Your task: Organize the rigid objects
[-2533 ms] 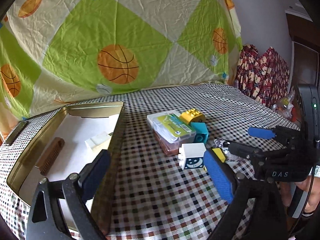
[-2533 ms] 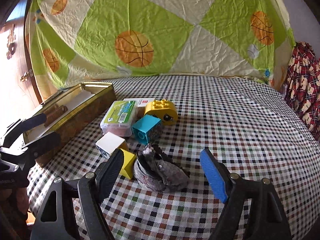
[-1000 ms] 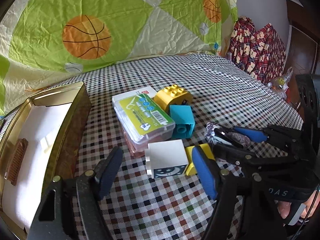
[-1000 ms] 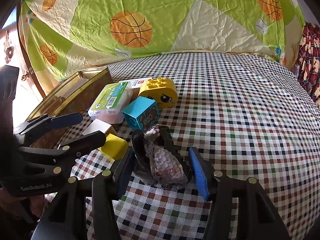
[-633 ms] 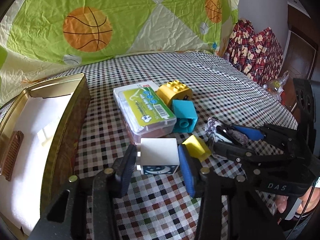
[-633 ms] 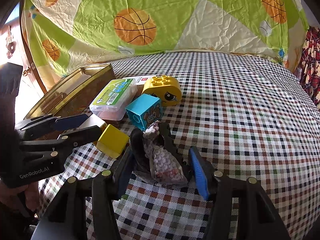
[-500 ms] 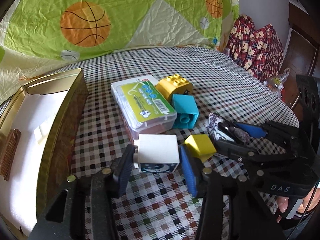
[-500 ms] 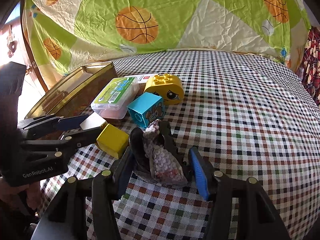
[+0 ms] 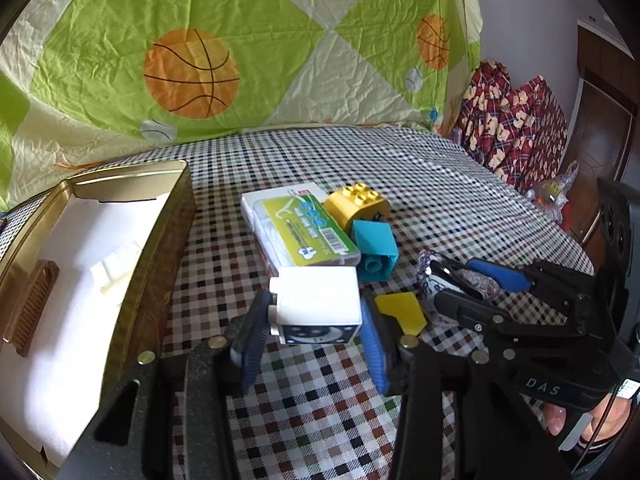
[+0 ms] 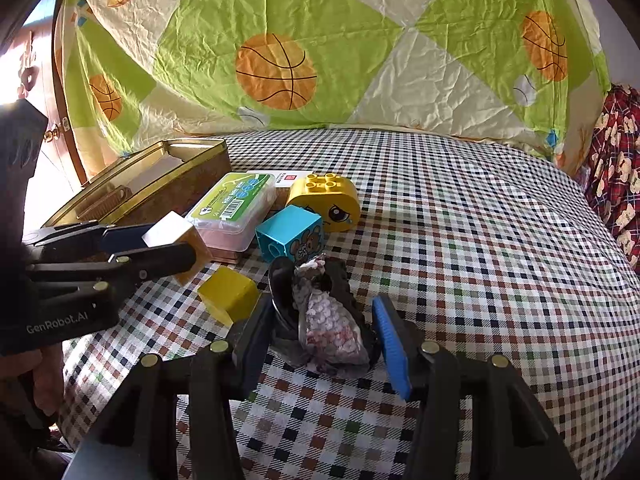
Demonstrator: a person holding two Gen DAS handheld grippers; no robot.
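Closing left hand-held gripper (image 9: 316, 344) pinching white block (image 9: 318, 304), angled down

**Checked surface and what rests on it**

The surface (image 10: 460, 220) is covered by a small-checked cloth. At its left side sits an open gold tin (image 9: 156, 264). Near the tin a clear plastic box (image 9: 304, 232) with a green label lies flat, with a yellow rounded block (image 10: 326, 200) and a teal block (image 10: 290, 236) just beside it. Closer to the cameras lie a small yellow block (image 10: 228, 294) and a dark hair clip with patterned fabric (image 10: 324, 312). Whether the white block (image 9: 316, 300) touches the cloth cannot be told.
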